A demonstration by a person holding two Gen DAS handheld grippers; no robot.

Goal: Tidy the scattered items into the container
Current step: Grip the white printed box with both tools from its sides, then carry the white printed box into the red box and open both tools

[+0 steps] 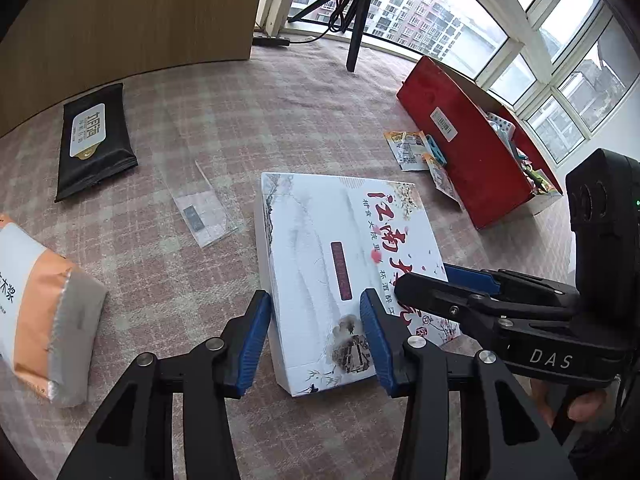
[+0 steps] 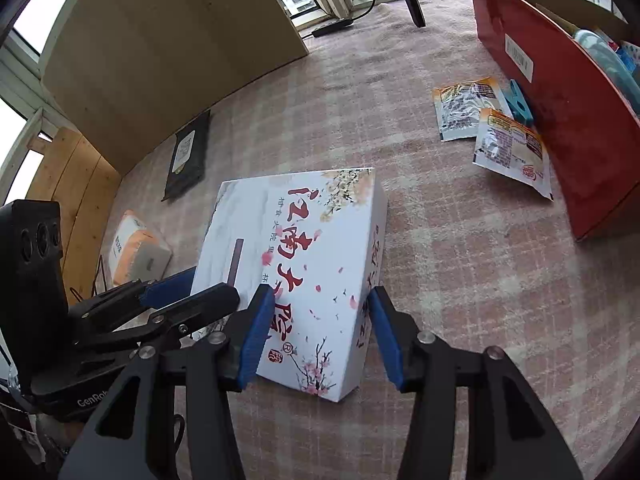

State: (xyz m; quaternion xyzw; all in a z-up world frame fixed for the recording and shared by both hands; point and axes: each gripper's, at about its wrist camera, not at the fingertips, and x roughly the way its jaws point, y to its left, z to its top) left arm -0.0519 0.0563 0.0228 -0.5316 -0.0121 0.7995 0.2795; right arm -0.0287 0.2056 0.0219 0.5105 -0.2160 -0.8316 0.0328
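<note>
A flat white box (image 1: 320,264) with red calligraphy lies on the checked carpet; it also shows in the right wrist view (image 2: 304,264). My left gripper (image 1: 316,340) is open, its blue pads straddling the box's near left part. My right gripper (image 2: 320,332) is open, straddling the box's near right corner; it also shows in the left wrist view (image 1: 448,284) over the box's right edge. The red container (image 1: 472,148) stands at the far right with several items inside; it also shows in the right wrist view (image 2: 560,100).
A black wipes pack (image 1: 94,140), a clear plastic sleeve (image 1: 204,208) and an orange tissue pack (image 1: 36,308) lie to the left. Two snack sachets (image 2: 480,128) and a teal clip (image 2: 518,102) lie beside the container. A tripod leg (image 1: 356,36) and wooden panel (image 1: 132,16) stand behind.
</note>
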